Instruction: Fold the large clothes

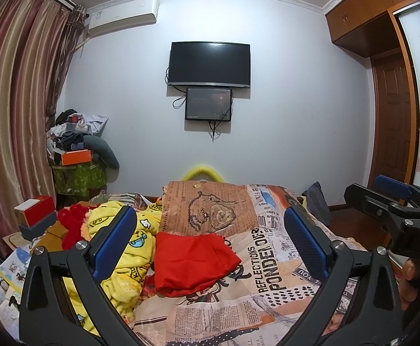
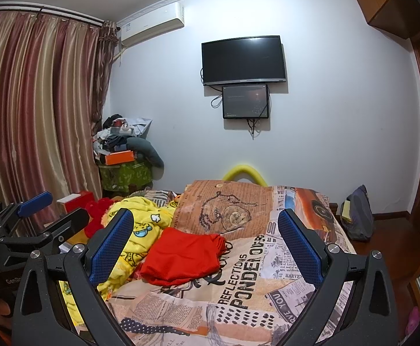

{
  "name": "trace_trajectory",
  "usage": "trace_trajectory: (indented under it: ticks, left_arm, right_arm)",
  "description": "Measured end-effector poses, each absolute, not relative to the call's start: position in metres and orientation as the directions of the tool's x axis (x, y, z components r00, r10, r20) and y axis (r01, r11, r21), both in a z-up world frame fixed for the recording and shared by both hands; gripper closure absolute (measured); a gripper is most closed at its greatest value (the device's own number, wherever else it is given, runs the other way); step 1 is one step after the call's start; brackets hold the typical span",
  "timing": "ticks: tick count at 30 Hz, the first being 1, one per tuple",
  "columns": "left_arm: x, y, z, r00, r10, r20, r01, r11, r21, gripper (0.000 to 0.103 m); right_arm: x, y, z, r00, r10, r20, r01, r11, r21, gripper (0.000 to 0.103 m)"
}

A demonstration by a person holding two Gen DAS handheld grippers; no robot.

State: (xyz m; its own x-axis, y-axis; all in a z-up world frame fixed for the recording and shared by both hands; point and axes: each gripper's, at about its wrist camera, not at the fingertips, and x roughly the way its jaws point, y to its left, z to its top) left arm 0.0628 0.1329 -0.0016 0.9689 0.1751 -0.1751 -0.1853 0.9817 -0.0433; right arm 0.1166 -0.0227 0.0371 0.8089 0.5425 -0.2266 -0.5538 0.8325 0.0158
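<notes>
A red garment (image 1: 194, 261) (image 2: 182, 255) lies folded on the newspaper-print bedspread (image 1: 267, 265) (image 2: 250, 271), near the middle of the bed. Left of it sprawls a crumpled yellow cartoon-print garment (image 1: 126, 248) (image 2: 143, 230) with a red fuzzy piece (image 1: 72, 223) (image 2: 98, 212) behind it. My left gripper (image 1: 210, 236) is open, held above the bed's near end, its blue pads on either side of the red garment. My right gripper (image 2: 205, 236) is open too, empty, at the same height. Each gripper shows at the edge of the other's view.
Boxes and papers (image 1: 33, 216) crowd the bed's left side by the striped curtains (image 1: 13, 101). A cluttered pile on a green-covered stand (image 2: 126, 155) fills the far left corner. A TV (image 1: 210, 63) hangs on the far wall. A backpack (image 2: 357, 213) sits on the floor at the right.
</notes>
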Motion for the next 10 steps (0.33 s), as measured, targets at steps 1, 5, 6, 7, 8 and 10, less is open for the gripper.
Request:
trace_trajectory:
  ticks: [1, 5, 6, 7, 8, 10]
  left_arm:
    - [0.0629, 0.1330, -0.0014, 0.969, 0.173, -0.176, -0.183, 0.982, -0.043, 0.000]
    - [0.0621, 0.1330, -0.0022, 0.969, 0.175, -0.177, -0.185, 0.982, -0.040, 0.000]
    - [0.0617, 0.1330, -0.0024, 0.969, 0.175, -0.175, -0.185, 0.982, -0.041, 0.000]
    - [0.0621, 0.1332, -0.0023, 0.969, 0.175, -0.175, -0.184, 0.982, -0.041, 0.000]
    - [0.0623, 0.1334, -0.0024, 0.968, 0.177, -0.177, -0.187, 0.981, -0.040, 0.000]
    - [0.0631, 0.1346, -0.0030, 0.967, 0.179, -0.183, -0.190, 0.981, -0.043, 0.000]
  right_arm:
    - [0.1167, -0.0224, 0.0373, 0.809, 0.542, -0.228, -0.554, 0.832, 0.017, 0.003]
    - [0.1164, -0.0210, 0.0358, 0.810, 0.538, -0.233, -0.550, 0.835, 0.016, 0.003]
    - [0.1177, -0.0209, 0.0356, 0.810, 0.538, -0.233, -0.549, 0.835, 0.018, 0.003]
    - [0.1177, -0.0208, 0.0359, 0.810, 0.538, -0.234, -0.550, 0.835, 0.020, 0.003]
    - [0.1177, -0.0206, 0.0357, 0.809, 0.538, -0.235, -0.549, 0.835, 0.021, 0.003]
    - [0.1180, -0.0197, 0.0358, 0.809, 0.538, -0.236, -0.549, 0.836, 0.023, 0.003]
